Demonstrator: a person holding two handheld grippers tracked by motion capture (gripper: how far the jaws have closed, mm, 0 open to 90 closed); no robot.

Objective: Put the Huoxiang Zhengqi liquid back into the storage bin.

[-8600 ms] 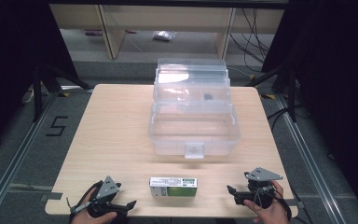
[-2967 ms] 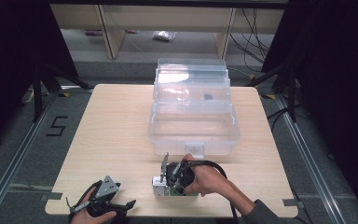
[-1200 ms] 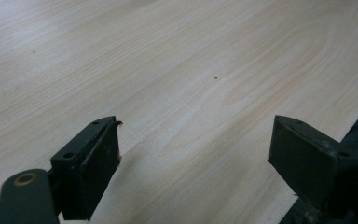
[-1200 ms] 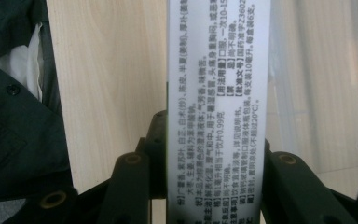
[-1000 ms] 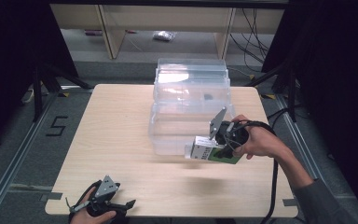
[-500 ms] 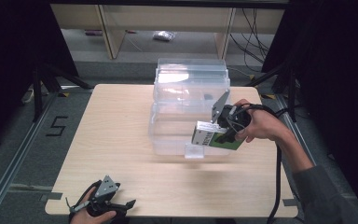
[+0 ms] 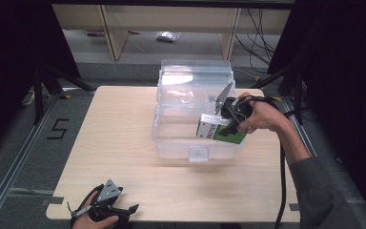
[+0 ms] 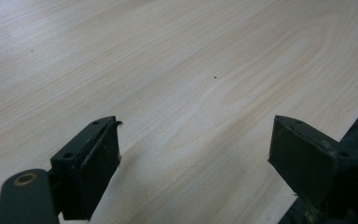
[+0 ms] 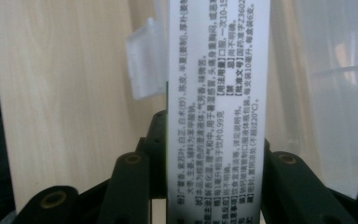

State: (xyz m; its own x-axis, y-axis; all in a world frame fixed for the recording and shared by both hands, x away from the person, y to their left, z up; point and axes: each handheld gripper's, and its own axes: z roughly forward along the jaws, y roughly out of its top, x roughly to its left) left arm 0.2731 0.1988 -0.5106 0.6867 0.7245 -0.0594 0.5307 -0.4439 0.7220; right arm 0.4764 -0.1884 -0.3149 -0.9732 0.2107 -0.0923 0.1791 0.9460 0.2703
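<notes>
You look to be mid-carry: your right gripper [image 7: 225,125] is clamped on the green-and-white carton [image 7: 220,133], held over the near right part of the open clear storage box [image 7: 194,114]. Next, I'd judge, you lower it past the box's front wall and let go inside. Your left gripper [image 7: 108,208] rests at the table [image 7: 119,138] edge, well in front of the box, jaws wide apart on bare wood. The right gripper view adds the carton's printed side [image 9: 216,112] squeezed between both jaws, and the box's latch tab [image 9: 145,58] beside it.
</notes>
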